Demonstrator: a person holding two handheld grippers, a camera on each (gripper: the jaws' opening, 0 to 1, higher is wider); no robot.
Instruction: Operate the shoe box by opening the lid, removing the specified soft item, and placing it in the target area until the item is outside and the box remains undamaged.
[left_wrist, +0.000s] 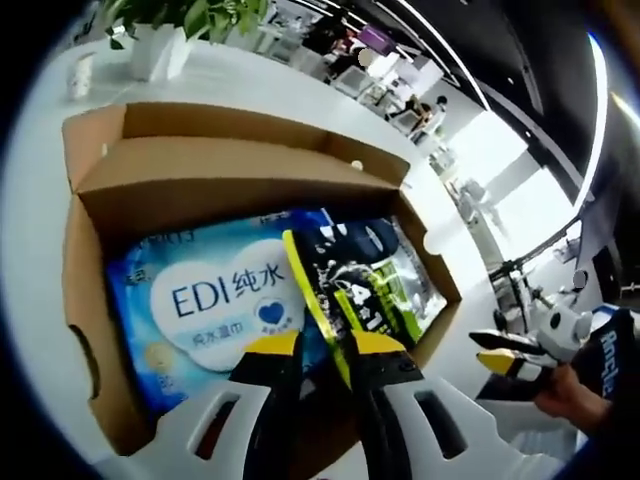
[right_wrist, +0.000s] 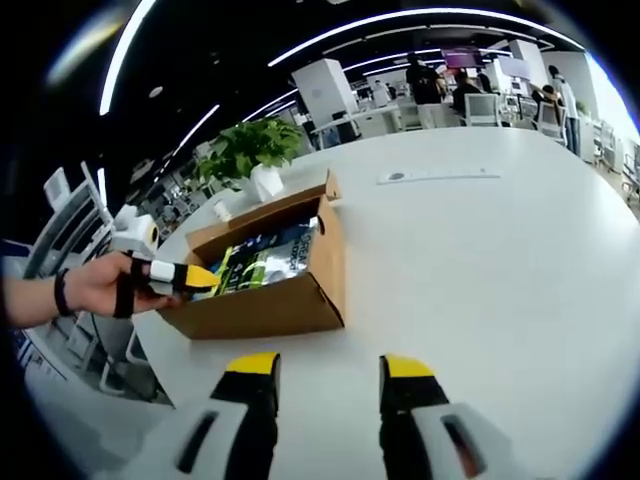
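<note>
My left gripper (left_wrist: 322, 345) is clamped on the black-and-yellow pack (left_wrist: 355, 275) inside the open box (left_wrist: 85, 290), beside a blue wipes pack (left_wrist: 215, 300), while my right gripper (right_wrist: 332, 368), jaws apart, hovers over the bench (right_wrist: 500, 260) short of the box.

- The cardboard box (right_wrist: 262, 290) sits open on the white table (right_wrist: 480, 260), packets inside.
- Right gripper (right_wrist: 330, 375): jaws apart, over bare table near the box.
- Left gripper (right_wrist: 175, 277), hand-held, reaches the box's left end.
- Potted plant (right_wrist: 250, 155) behind the box.
</note>
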